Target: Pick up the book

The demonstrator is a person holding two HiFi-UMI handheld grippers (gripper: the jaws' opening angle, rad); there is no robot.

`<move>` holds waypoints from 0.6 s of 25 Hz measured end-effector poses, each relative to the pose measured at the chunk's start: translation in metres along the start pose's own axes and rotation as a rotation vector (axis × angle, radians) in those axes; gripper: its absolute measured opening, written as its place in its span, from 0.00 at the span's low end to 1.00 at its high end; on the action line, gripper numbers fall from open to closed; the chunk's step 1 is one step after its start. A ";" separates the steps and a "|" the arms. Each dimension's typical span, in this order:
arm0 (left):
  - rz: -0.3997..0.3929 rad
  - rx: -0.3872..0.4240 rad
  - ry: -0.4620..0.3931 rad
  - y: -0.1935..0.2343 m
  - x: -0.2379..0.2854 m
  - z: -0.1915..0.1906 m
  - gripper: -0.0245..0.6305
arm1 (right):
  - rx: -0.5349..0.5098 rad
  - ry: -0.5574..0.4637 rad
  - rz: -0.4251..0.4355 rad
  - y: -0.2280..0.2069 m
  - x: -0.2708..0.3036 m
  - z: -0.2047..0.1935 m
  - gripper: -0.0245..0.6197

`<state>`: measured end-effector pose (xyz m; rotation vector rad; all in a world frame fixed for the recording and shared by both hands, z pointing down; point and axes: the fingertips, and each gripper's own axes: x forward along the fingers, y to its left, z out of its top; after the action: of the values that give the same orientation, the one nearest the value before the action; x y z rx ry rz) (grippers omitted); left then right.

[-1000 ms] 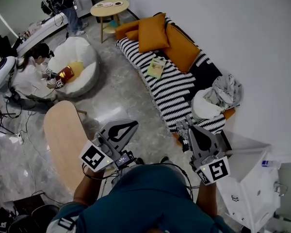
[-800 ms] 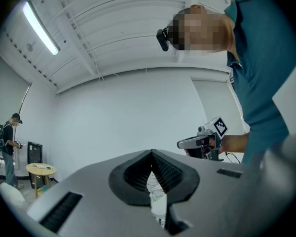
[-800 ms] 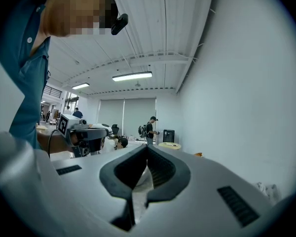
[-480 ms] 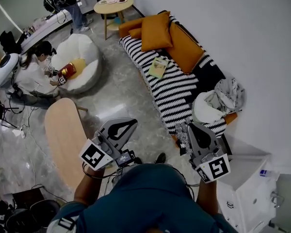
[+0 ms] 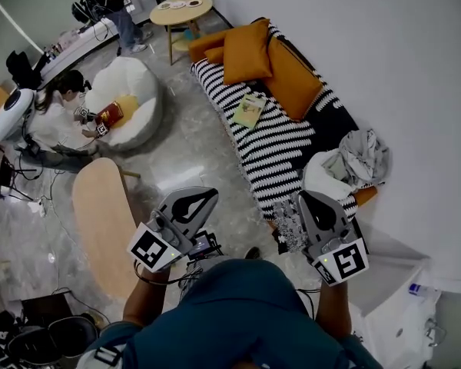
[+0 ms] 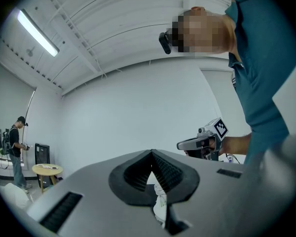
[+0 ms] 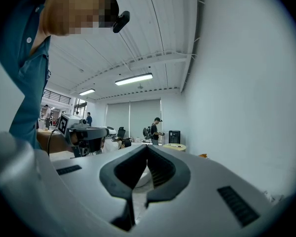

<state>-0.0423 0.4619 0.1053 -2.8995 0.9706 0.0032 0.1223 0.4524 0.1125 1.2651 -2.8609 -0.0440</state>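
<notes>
While both grippers are held level out in front of the person, neither one has anything in it. The left gripper (image 5: 212, 197) has its jaws closed right up on nothing, and it's the same deal with the right gripper (image 5: 303, 199). The book (image 5: 250, 110) is lying flat on the black-and-white striped sofa (image 5: 280, 148), just beside the orange cushions (image 5: 250, 52), well apart from both grippers.

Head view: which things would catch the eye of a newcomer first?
The black-and-white striped sofa along the white wall stands out, with orange cushions at its far end and a book lying flat on its seat. In the foreground the left tool and the right tool are both shut and empty, far from the book.
</notes>
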 end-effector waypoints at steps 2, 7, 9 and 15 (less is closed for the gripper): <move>0.000 -0.003 0.008 -0.001 0.012 -0.007 0.04 | 0.006 0.000 0.002 -0.012 0.000 -0.007 0.06; 0.005 -0.016 0.019 0.018 0.025 -0.019 0.04 | 0.023 0.018 0.000 -0.027 0.014 -0.023 0.06; 0.001 -0.025 0.018 0.031 0.026 -0.022 0.04 | 0.024 0.028 -0.006 -0.029 0.024 -0.025 0.06; -0.056 -0.023 0.005 0.071 0.037 -0.023 0.04 | 0.015 0.035 -0.041 -0.034 0.061 -0.018 0.06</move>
<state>-0.0558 0.3813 0.1220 -2.9473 0.8962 0.0034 0.1069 0.3843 0.1296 1.3140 -2.8109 -0.0012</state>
